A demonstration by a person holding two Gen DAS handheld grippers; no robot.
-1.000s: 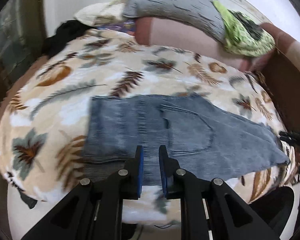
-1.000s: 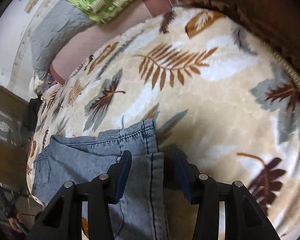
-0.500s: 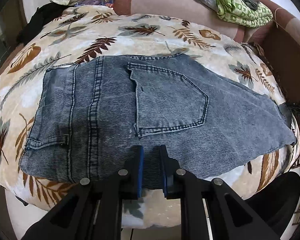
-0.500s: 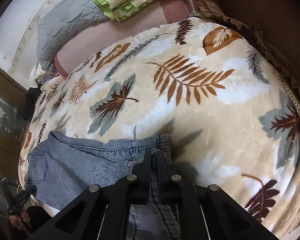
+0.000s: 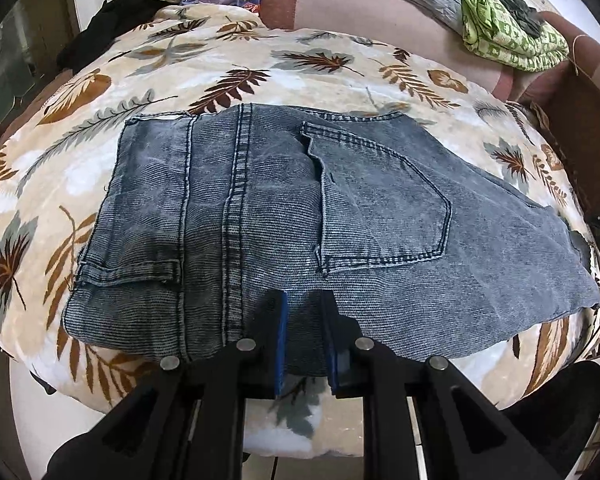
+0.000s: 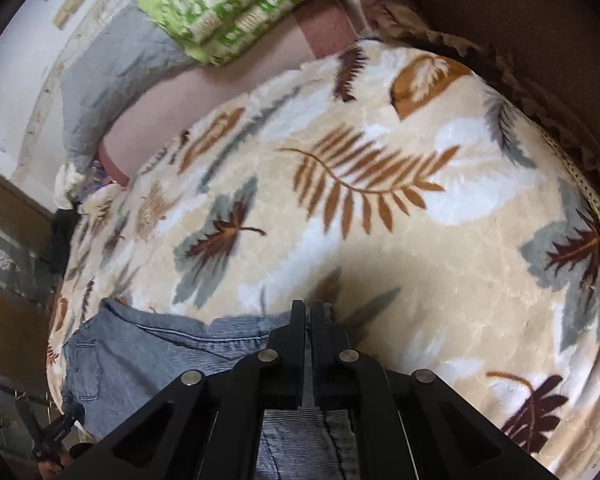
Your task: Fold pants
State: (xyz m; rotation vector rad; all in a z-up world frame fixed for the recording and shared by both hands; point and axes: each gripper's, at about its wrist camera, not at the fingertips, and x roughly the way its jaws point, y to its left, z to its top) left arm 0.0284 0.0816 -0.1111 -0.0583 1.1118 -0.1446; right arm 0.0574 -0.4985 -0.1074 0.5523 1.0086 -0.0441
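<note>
The jeans [image 5: 300,220] lie flat on the leaf-print blanket [image 5: 220,68]. The left tongs [image 5: 305,322] pinch the jeans' near edge; the right tongs [image 6: 307,320] are pressed together on a leg hem, probably to fold it over.

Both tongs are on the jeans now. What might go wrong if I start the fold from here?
1. The right tongs are shut on only the hem corner of the jeans, so the denim may slip out mid-lift.
2. The left tongs stand slightly apart at the near edge; if they are not truly gripping, that side will stay down and the fold will skew.
3. The plush leaf blanket could drag up with the denim.
</note>
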